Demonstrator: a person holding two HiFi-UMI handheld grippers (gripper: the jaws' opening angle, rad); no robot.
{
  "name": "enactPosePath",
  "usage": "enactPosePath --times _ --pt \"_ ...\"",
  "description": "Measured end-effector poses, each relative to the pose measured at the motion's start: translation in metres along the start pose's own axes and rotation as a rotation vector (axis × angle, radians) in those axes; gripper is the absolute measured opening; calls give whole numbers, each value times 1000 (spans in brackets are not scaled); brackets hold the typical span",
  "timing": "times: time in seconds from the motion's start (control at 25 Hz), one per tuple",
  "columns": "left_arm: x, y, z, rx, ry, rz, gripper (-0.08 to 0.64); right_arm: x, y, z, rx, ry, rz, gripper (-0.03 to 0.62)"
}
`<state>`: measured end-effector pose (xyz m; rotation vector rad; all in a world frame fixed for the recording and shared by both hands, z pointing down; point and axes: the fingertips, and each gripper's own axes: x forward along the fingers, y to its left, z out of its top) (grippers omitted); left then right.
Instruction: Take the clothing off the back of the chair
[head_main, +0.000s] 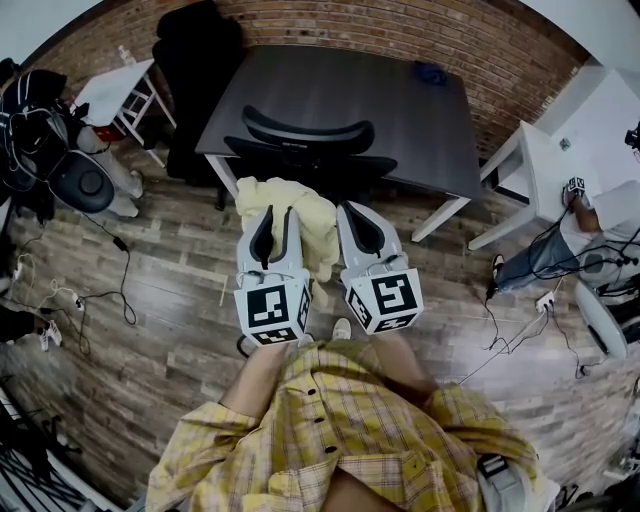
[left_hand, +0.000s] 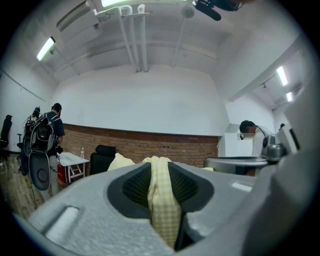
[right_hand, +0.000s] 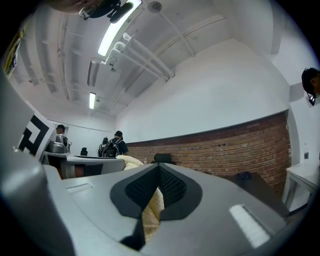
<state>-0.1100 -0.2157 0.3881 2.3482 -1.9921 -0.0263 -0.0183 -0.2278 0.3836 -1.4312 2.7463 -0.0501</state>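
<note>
A pale yellow checked garment (head_main: 292, 215) hangs bunched between my two grippers, above the floor and in front of the black office chair (head_main: 305, 145). My left gripper (head_main: 277, 217) is shut on a fold of the garment (left_hand: 161, 192), which runs up between its dark pads. My right gripper (head_main: 352, 222) is shut on another fold of the garment (right_hand: 152, 212). Both grippers point level toward the chair and the dark table (head_main: 350, 95). The chair's backrest (head_main: 308, 130) is bare in the head view.
The chair is tucked against the dark table by a brick wall (head_main: 400, 30). A white side table (head_main: 115, 90) stands at the left, another white table (head_main: 545, 180) at the right with a person (head_main: 570, 255) beside it. Cables (head_main: 60, 290) lie on the wooden floor.
</note>
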Motion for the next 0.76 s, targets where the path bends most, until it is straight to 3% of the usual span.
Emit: enactPosePath --times 0.76 --pt "3 -7 0 -2 5 -18 103 -3 -3 -2 6 5 -3 -2"
